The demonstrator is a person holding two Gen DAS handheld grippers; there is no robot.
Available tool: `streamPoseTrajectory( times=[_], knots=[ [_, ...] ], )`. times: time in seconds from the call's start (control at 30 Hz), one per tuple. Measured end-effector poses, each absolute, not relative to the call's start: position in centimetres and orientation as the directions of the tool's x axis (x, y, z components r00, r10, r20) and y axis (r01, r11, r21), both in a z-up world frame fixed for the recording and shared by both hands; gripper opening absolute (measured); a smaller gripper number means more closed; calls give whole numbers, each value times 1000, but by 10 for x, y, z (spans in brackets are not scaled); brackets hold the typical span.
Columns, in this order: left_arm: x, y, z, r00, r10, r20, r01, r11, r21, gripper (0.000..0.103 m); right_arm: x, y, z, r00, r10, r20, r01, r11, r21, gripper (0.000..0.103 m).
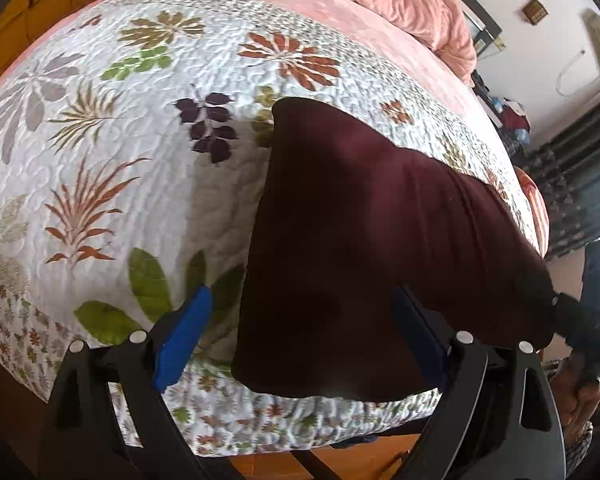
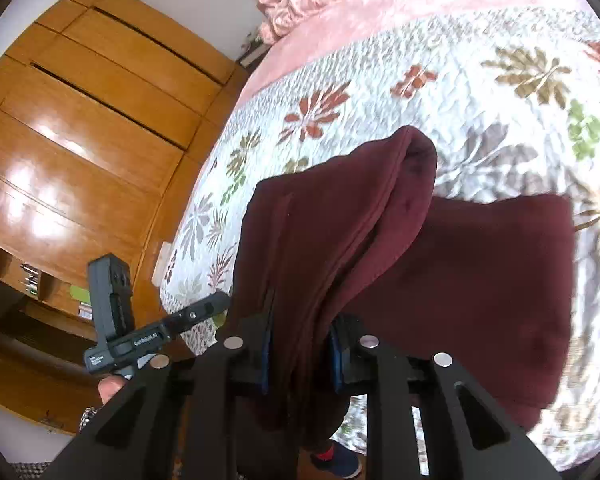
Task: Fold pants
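The pants [image 2: 460, 280] looked soft and limp, a thick fleece-like knit that would sag from any single hold and drape rather than keep a crease, so a fold would probably want two holds spread along one edge, at its corners, with the cloth carried over in an even sweep. They seemed light enough for one gripper to lift a bunched end, and not slippery. The right gripper [image 2: 300, 354] was clamped on a gathered bunch of the fabric, which rose from the bed between its blue pads [image 2: 265, 360] and hung in ridged folds. The left gripper [image 1: 300, 332] had its jaws wide apart, one finger over the quilt [image 1: 100, 140] and the other at the garment's near part; whether that finger touched the cloth was hard to tell. The garment was a dark maroon, plain, already doubled into a broad slab lying near the edge of the bed on the floral quilt, its far corner squared and its surface mostly smooth.
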State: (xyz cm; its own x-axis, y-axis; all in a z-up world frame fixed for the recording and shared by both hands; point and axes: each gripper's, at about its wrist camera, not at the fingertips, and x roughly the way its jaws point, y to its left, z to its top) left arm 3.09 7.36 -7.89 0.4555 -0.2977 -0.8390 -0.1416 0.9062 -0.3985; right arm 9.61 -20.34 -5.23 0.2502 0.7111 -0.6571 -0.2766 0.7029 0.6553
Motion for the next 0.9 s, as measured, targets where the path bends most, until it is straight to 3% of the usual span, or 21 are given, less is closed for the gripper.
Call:
streamPoseTrajectory(
  times=[0.33,0.37,0.63,0.8,0.9],
  knots=[
    [36,25,-76,424,-325,-845,-53,923,-381,91,96,-287,-45,310,639,-704,-192,767,612,22],
    [37,18,-76,419,-320,-850,-39,928,-369,91,95,-296,-48,318,626,-712,-183,778,602,18],
    [43,-15,-90,401,-224,-888,11,971,-240,95,95,-308,-113,219,580,-784,-91,813,576,17],
    [45,-16,-93,399,-204,-894,29,977,-209,95,96,-309,-114,211,565,-798,-103,824,557,23],
    [45,-9,-89,404,-240,-883,12,966,-257,95,101,-310,-92,261,542,-799,-141,840,523,38]
  ],
)
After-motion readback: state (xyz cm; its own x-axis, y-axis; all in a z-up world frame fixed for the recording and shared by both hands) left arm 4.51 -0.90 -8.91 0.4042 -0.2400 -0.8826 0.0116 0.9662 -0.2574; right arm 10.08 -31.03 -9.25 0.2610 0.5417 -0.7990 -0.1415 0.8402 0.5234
